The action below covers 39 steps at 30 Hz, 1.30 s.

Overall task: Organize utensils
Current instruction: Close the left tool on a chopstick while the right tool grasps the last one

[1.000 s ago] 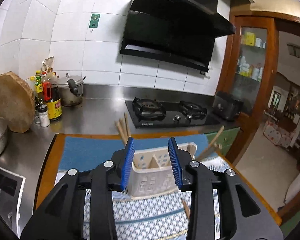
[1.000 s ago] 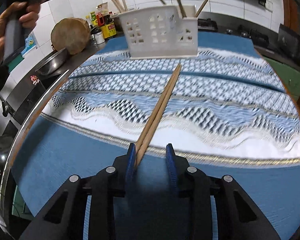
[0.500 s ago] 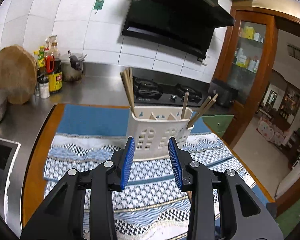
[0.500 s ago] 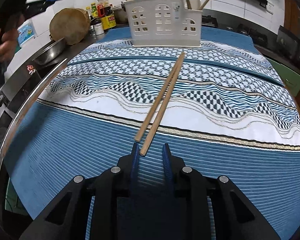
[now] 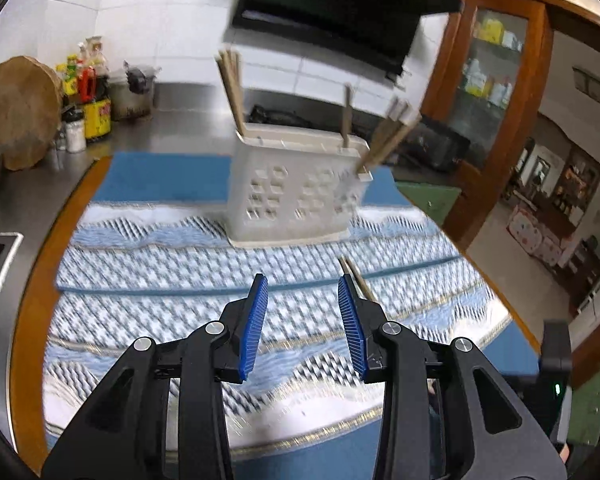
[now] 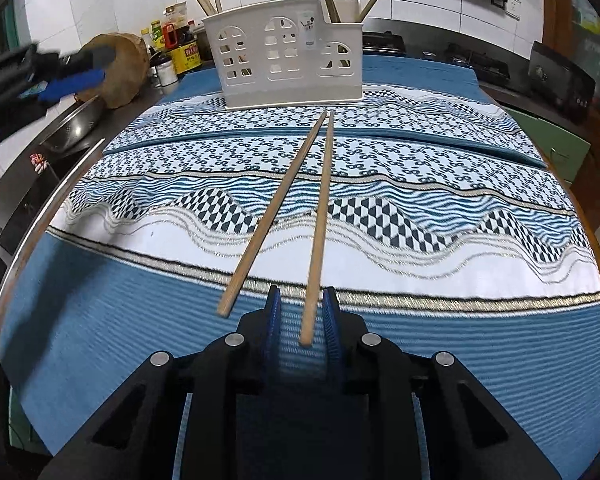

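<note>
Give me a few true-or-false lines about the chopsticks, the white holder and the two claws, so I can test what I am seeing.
1. Two chopsticks lie on the patterned cloth. True.
2. The white holder is empty. False: several sticks stand in it.
3. The right claw has one chopstick's near end between its open fingers. True.
4. The left claw grips the holder. False: it is open, holding nothing.
5. The loose chopsticks point toward the holder. True.

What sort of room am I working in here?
A home kitchen, most likely: a range hood on tiled wall, a gas hob on the steel counter, and sauce bottles beside a round wooden chopping block.
</note>
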Available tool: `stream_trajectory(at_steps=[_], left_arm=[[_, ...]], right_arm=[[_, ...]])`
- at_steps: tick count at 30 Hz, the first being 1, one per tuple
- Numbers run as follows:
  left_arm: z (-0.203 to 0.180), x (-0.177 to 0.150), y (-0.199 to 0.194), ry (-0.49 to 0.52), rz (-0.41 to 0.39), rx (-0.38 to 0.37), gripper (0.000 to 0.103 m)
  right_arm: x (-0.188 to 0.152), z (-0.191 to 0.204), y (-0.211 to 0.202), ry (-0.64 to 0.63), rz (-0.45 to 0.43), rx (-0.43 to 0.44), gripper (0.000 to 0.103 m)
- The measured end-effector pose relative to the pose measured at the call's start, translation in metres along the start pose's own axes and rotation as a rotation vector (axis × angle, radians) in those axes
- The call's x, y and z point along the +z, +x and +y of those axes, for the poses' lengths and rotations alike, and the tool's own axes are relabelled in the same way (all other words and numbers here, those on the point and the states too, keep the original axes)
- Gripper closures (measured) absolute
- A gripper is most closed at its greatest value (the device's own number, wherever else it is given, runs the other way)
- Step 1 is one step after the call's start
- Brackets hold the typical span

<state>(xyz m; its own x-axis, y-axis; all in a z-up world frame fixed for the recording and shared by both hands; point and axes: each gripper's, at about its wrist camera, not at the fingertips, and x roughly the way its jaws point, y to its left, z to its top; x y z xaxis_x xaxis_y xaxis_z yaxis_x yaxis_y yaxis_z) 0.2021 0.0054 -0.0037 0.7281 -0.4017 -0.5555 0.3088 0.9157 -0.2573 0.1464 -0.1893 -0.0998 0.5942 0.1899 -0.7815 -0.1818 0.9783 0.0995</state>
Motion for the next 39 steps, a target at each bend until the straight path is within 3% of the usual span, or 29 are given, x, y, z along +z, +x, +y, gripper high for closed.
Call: stream_trajectory(at_steps=[2,5,17,25,31,39], left_arm=[[-0.006,-0.012,0.003,-0.001,0.023,-0.015,0.066],[-0.018,-0.029,0.01,0.02,0.068,-0.032,0.066],[-0.075,-0.079,0.055,0.077,0.226,-0.127,0.068],[-0.089,-0.087,0.08,0.077,0.283,-0.074,0.083],[-0.097,-0.091,0.089,0.109,0.29,0.02,0.092],[-0.1,-0.087,0.093,0.121,0.296,0.051,0.094]], right_arm=[[0.001,0.001,0.002,-0.006,-0.005,-0.013,0.084],[0.001,-0.003,0.001,-0.008,-0.009,-0.029,0.095],[0.006,-0.028,-0.034,0.032,-0.093,0.002,0.096],[0.015,-0.033,-0.061,0.031,-0.167,0.021,0.096],[0.017,-0.038,-0.069,0.028,-0.188,0.028,0.096],[0.025,-0.035,-0.081,0.008,-0.217,0.03,0.096]])
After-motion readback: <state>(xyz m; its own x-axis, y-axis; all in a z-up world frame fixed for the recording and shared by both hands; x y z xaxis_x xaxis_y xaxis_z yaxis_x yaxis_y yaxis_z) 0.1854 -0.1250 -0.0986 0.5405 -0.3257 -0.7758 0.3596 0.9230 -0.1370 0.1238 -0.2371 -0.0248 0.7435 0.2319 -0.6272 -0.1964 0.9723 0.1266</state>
